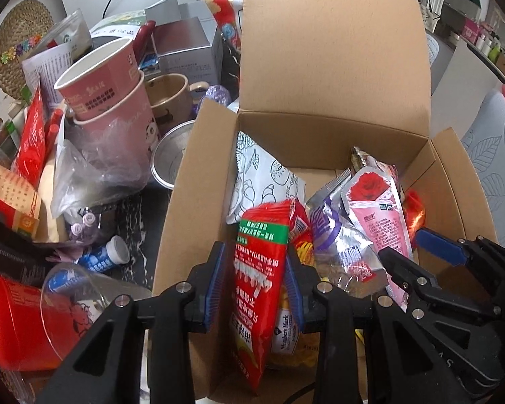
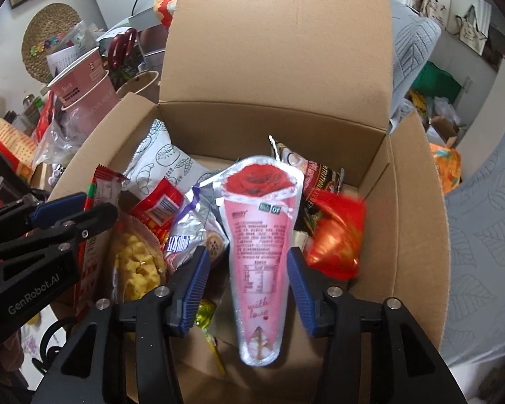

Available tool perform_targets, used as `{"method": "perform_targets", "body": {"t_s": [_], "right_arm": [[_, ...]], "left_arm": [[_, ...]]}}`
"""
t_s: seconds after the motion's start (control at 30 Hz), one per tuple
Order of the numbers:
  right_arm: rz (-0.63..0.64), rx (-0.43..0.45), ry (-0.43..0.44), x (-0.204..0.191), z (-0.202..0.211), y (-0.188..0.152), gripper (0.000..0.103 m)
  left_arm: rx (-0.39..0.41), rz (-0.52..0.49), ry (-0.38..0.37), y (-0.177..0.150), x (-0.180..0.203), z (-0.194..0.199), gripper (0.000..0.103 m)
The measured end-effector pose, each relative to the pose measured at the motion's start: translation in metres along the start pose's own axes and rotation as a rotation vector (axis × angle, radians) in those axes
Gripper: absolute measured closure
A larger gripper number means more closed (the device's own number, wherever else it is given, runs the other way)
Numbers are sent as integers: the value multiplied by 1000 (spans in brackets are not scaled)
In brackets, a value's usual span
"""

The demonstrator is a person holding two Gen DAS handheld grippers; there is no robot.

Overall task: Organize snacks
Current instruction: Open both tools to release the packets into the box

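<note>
1. Red glossy packet (image 1: 262,279), left wrist view: my left gripper (image 1: 254,289) is clamped on it, blue ribbed pads (image 1: 215,286) pressing both flat faces. It stands upright at the near wall of the cardboard box (image 1: 333,77). Crinkly film, green band on top, printed text.
2. Same view: my right gripper (image 1: 404,249) sits at the right with the pink rose pouch (image 1: 377,222) between its fingers. Silver-purple foil bag (image 1: 336,235) and white doodle-print bag (image 1: 262,175) lie loose inside. Pink paper cups (image 1: 107,84) are stacked outside on the left, among clutter.
3. Right wrist view: fingers apart around the rose pouch (image 2: 262,252), a tapered, cone-shaped pouch with a silver edge; pads stand just beside it, contact not clear, so I cannot tell if it is gripped.
4. Same view: the left gripper (image 2: 74,208) holds the red packet at the box's left side. A red foil pack (image 2: 333,235) is blurred.
5. Step, my judgement: placing snacks into the box. Next: set both down into free gaps and release gently; the film is slippery.
</note>
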State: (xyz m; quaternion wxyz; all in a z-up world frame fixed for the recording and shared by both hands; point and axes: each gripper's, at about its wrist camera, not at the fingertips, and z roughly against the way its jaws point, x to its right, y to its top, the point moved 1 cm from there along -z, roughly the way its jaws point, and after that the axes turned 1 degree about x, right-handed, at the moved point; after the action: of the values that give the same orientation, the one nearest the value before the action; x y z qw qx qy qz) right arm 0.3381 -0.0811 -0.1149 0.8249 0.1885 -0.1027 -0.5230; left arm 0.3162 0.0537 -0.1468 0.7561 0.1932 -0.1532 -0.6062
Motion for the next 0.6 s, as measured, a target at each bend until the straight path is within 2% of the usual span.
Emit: {"method": "perform_targets", "body": {"t_s": [0.07,0.13,0.2,0.23,0.4,0.5,0.6], "right_arm": [[-1,4,0,0,5,0,54],[4,11,-5,-2,11,2,54],[8,17,-7,-4,16,4,54],[9,21,-9,-6,20,5,55],[4,46,-8,-7,40,7,55],[-1,68,-8,-9,57,8,50],[5,99,-15,-12,75,11,50]], "left_arm": [[-7,4,1,0,0,4,69],[-5,5,17,1,1,9,61],[8,7,25,2,1,18,42],[15,9,25,2,1,23,38],[49,10,29,6,1,51,37],[78,6,27,12,0,67,37],[108,-4,18,18,1,85,37]]}}
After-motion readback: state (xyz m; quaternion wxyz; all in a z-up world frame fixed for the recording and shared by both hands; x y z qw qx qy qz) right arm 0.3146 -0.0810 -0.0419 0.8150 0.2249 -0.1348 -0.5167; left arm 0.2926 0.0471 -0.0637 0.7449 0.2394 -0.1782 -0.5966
